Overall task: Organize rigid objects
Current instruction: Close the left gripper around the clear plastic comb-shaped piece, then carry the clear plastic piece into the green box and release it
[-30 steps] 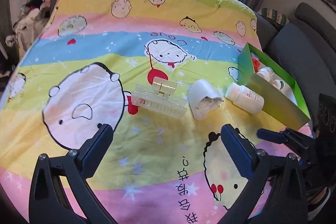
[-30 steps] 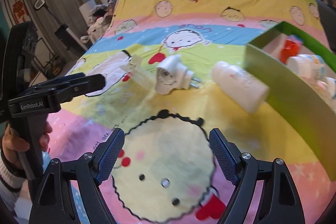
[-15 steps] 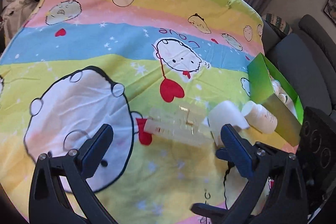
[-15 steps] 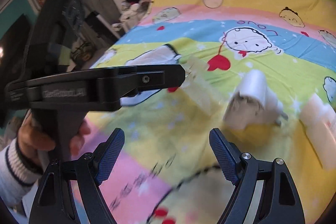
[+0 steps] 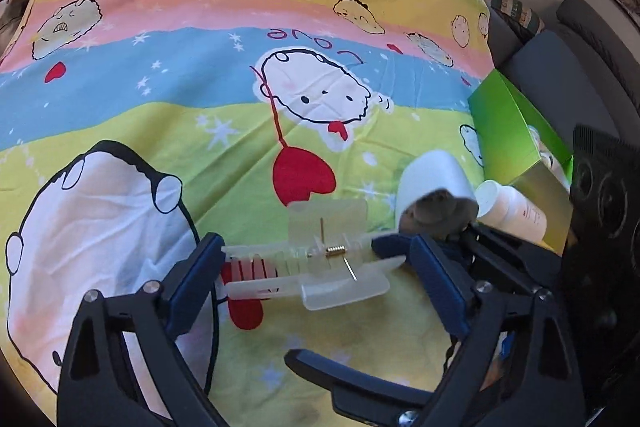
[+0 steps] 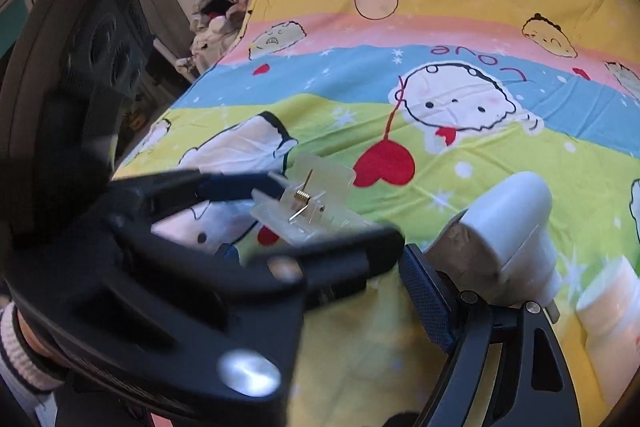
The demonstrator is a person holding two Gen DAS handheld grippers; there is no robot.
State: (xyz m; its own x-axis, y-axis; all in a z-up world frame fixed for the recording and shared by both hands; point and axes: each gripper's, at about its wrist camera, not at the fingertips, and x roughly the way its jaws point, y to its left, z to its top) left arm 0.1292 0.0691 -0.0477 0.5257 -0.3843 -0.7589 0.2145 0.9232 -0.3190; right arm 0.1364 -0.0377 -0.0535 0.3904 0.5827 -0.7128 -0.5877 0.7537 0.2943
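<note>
The left gripper (image 5: 316, 279) has advanced; its jaws, just closing, straddle the clear hair clip (image 5: 320, 259) on the cartoon bedsheet (image 5: 160, 115). The right gripper's (image 6: 404, 267) jaws stand wide beside the white plug adapter (image 6: 508, 239).

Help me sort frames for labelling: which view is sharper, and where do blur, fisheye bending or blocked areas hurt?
Left wrist view: mostly sharp, the clear hair clip crisp between the left gripper fingers; stripes of the bedsheet bow toward dark corners. Right wrist view: the left gripper, close to the lens, is smeared and blocks the lower left; the white plug adapter and white bottle look soft.
</note>
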